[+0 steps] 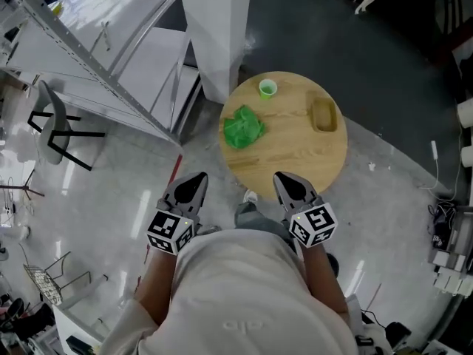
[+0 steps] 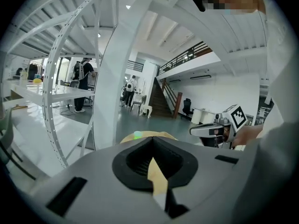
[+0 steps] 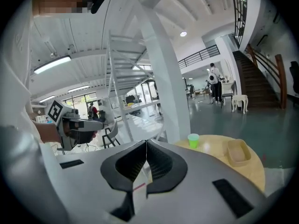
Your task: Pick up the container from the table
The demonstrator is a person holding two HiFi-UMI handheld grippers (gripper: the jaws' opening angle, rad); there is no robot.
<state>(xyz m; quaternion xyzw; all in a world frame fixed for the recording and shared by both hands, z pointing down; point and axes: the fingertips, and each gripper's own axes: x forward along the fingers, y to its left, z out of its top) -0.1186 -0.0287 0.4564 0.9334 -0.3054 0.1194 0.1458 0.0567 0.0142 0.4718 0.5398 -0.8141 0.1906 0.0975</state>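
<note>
A shallow tan container (image 1: 324,115) (image 3: 238,153) lies near the right edge of the round wooden table (image 1: 295,157) (image 3: 211,146). A small green cup (image 1: 267,88) (image 3: 193,140) stands at the table's far side. A crumpled green cloth (image 1: 242,127) lies on its left part. Both grippers are held short of the table's near edge, nothing in them. My left gripper (image 1: 198,177) (image 2: 152,140) has its jaws together and is off to the table's left. My right gripper (image 1: 281,177) (image 3: 146,141) is shut too, over the near rim.
A white pillar (image 1: 218,35) rises just behind the table on the left. White stair framing (image 1: 111,43) and a chair (image 1: 55,128) stand further left. Cables and white boxes (image 1: 451,250) lie on the floor at right. People stand far off in the hall.
</note>
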